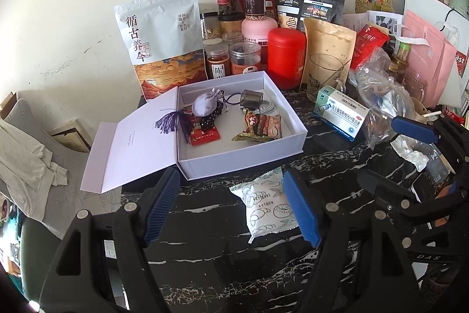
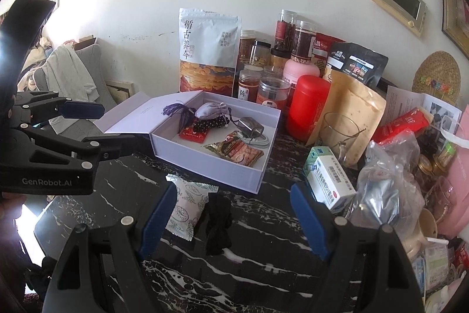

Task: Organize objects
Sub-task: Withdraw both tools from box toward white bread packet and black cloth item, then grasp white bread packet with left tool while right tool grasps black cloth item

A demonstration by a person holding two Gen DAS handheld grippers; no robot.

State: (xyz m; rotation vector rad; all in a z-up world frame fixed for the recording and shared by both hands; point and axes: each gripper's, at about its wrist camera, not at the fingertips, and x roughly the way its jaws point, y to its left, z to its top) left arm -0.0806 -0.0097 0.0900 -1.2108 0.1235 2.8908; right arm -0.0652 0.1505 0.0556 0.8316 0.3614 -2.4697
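— Left gripper (image 1: 231,206)?
— Spread wide, nothing between the fingers (image 1: 162,204). Hanging over the black marbled tabletop (image 1: 205,269), with the white snack packet (image 1: 265,206) lying flat just beyond, nearer the right-side finger, untouched.

— And the right gripper (image 2: 233,220)?
— Equally wide apart, gripping nothing. Above a black crumpled item (image 2: 218,220) resting on the tabletop, touching the same white packet at its left edge. Cannot tell what the black item is.

— Where's the lavender box (image 1: 240,150)?
— In the middle of the tabletop, lid flipped open to the left. Inside: a pale drawstring pouch (image 1: 206,104) with a purple tassel (image 1: 170,122) draped over the box wall, a red sachet (image 1: 205,135), a grey charger (image 1: 250,100) with coiled cable, a brown snack bag (image 1: 259,128).

— Anything to the right of it?
— A green-and-white medicine carton (image 1: 340,115), just beside clear plastic bags (image 1: 381,96). Behind the box, against the wall: a white stand-up pouch (image 1: 161,40), several jars, a red canister (image 1: 285,57), a glass mug (image 1: 325,78).
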